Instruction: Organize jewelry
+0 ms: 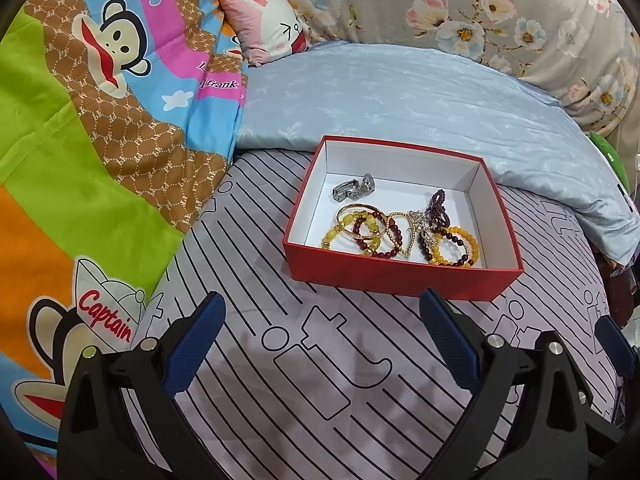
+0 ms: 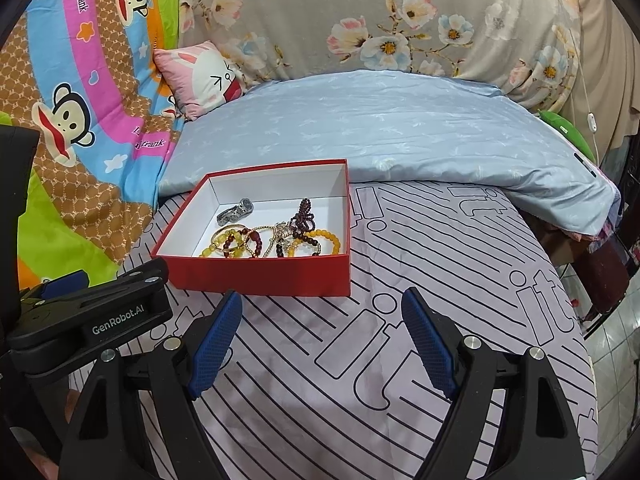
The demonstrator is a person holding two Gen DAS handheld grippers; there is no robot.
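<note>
A red box [image 1: 400, 278] with a white inside sits on the striped bed sheet; it also shows in the right wrist view as the red box [image 2: 260, 276]. Inside lie several bead bracelets [image 1: 400, 236] in yellow, dark red and gold, a dark purple bead strand [image 1: 438, 210] and a silver metal band [image 1: 352, 189]. The same bracelets [image 2: 276, 240] and silver band [image 2: 234, 212] show from the right. My left gripper [image 1: 320, 308] is open and empty, just short of the box. My right gripper [image 2: 322, 306] is open and empty too, near the box's front wall.
A light blue folded quilt [image 1: 400, 96] lies behind the box. A colourful cartoon blanket [image 1: 80, 140] rises on the left, with a small pink cushion [image 1: 264, 24] behind. A floral cover [image 2: 380, 20] fills the back. The bed's edge [image 2: 576, 320] drops to tiled floor at right.
</note>
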